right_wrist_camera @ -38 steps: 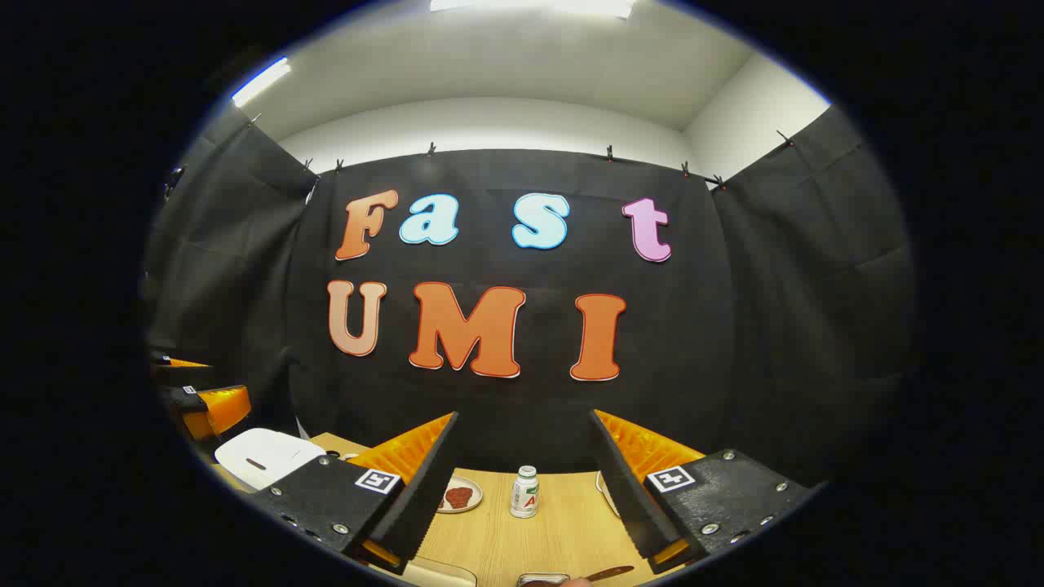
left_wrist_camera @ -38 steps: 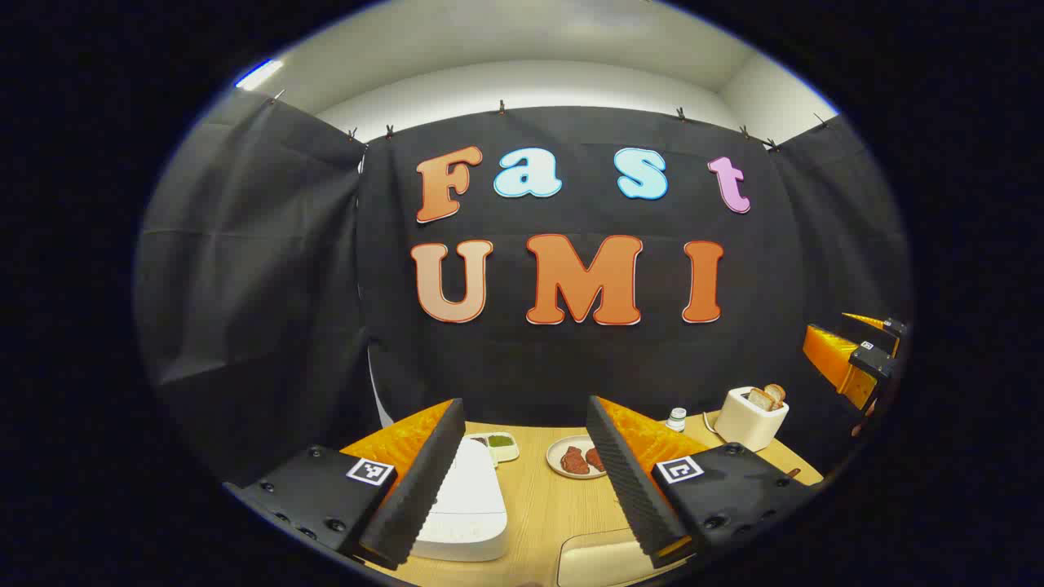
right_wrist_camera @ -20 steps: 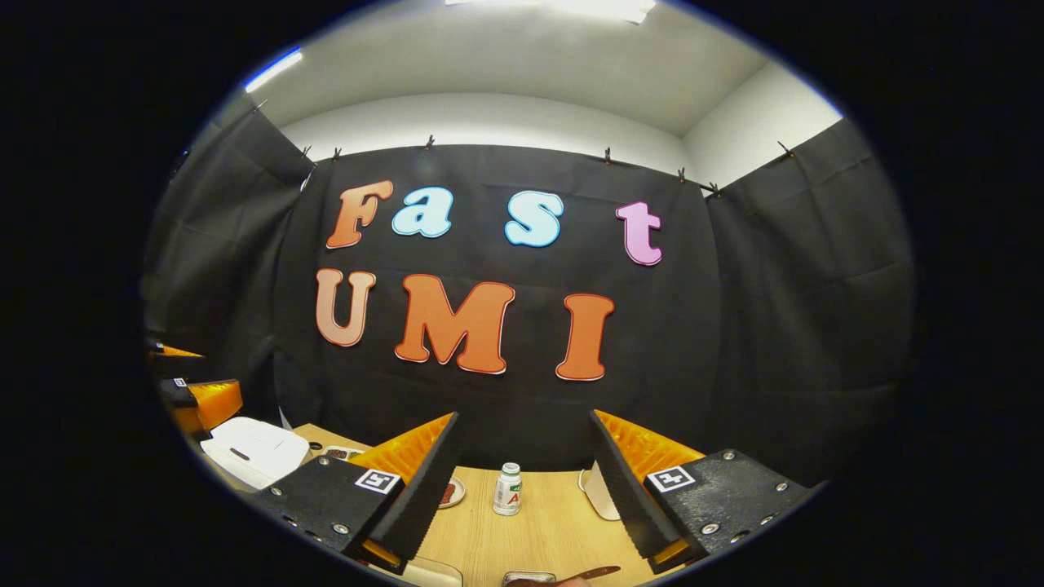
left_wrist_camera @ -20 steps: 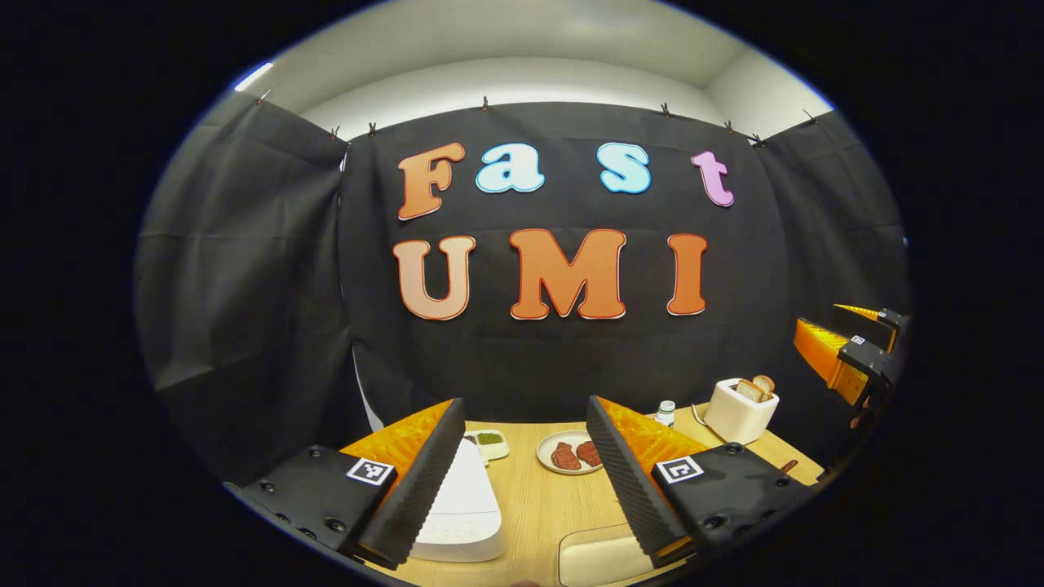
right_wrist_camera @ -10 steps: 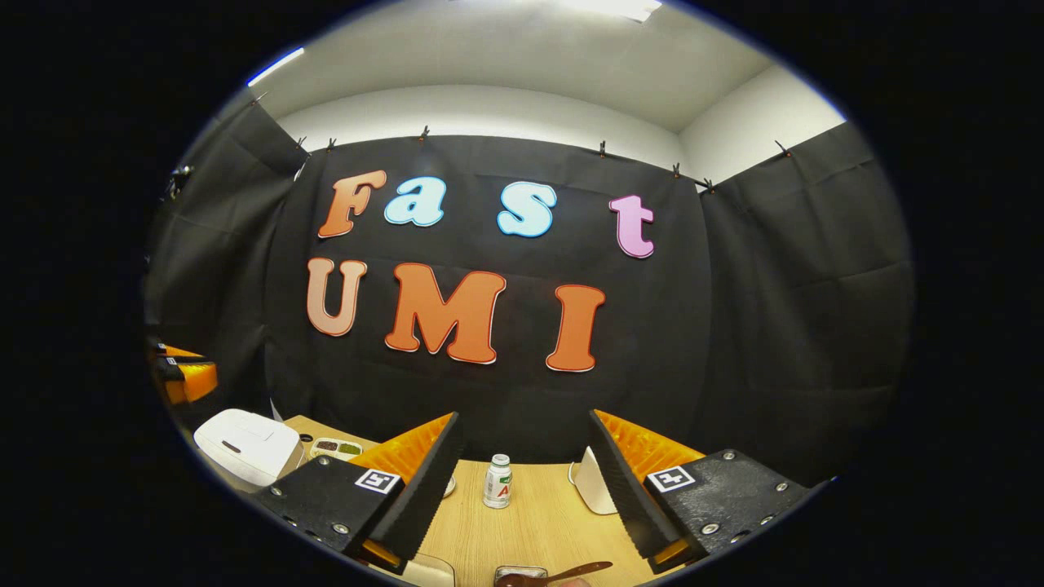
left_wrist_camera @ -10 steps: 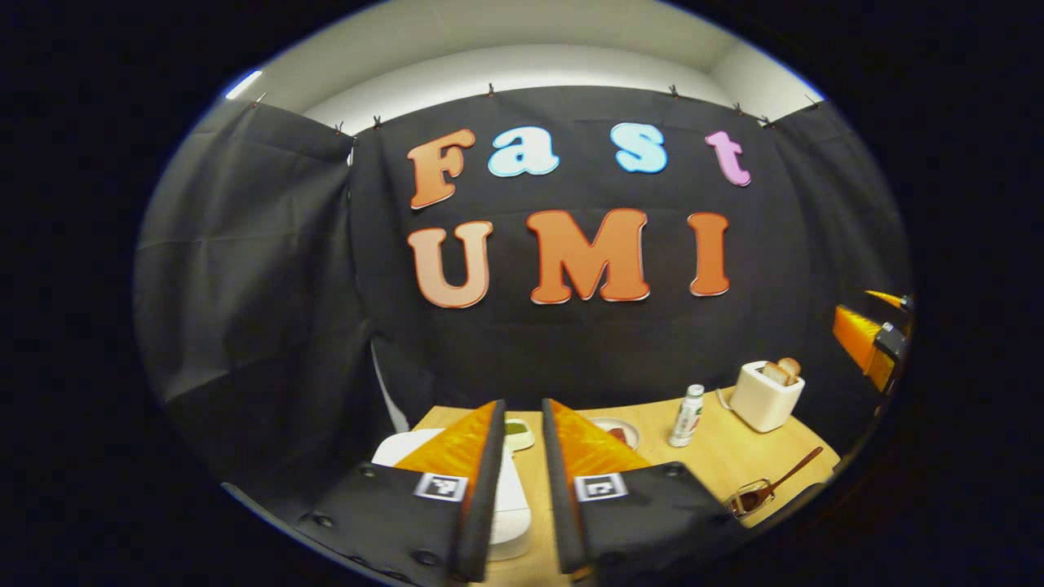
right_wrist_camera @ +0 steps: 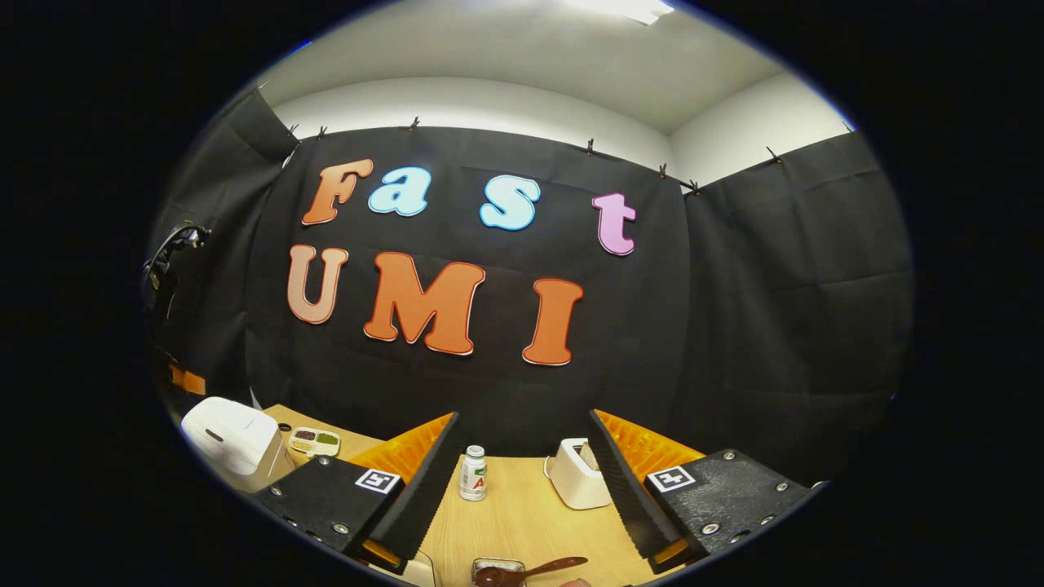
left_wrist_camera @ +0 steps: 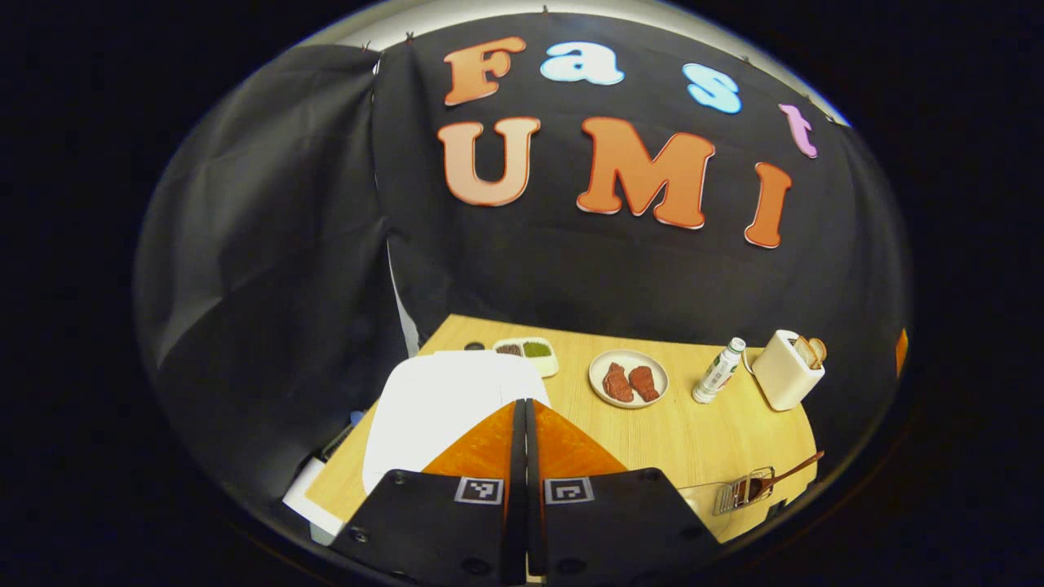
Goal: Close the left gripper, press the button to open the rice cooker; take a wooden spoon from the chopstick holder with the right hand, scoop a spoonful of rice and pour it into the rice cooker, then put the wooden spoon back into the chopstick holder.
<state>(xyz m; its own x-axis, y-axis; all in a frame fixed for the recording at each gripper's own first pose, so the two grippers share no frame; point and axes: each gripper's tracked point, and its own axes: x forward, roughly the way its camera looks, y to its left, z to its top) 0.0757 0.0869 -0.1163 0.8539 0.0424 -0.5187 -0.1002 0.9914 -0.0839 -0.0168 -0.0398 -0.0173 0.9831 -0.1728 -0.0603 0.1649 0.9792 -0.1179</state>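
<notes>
**Left fingers closed above rice cooker; right gripper wide, spoon untouched**

Left gripper view: left gripper point(left_wrist_camera: 523, 408) has its fingers pressed together with nothing between them, tips over the near edge of the white rice cooker point(left_wrist_camera: 440, 399). Cooker lid is down. The cooker sits at the left end of the wooden table point(left_wrist_camera: 693, 440). Behind it: a small two-part sauce dish point(left_wrist_camera: 526, 352), a plate point(left_wrist_camera: 628, 379) with two pieces of meat, a bottle point(left_wrist_camera: 718, 371), a toaster point(left_wrist_camera: 785, 370) with bread. Wooden spoon point(left_wrist_camera: 779, 475) lies tilted in the chopstick holder point(left_wrist_camera: 740, 491), near the table's right front edge.

Right gripper view: right gripper point(right_wrist_camera: 522, 456) has fingers spread wide, holding nothing. Spoon and holder lie below it, between the fingers; the cooker is far left.
</notes>
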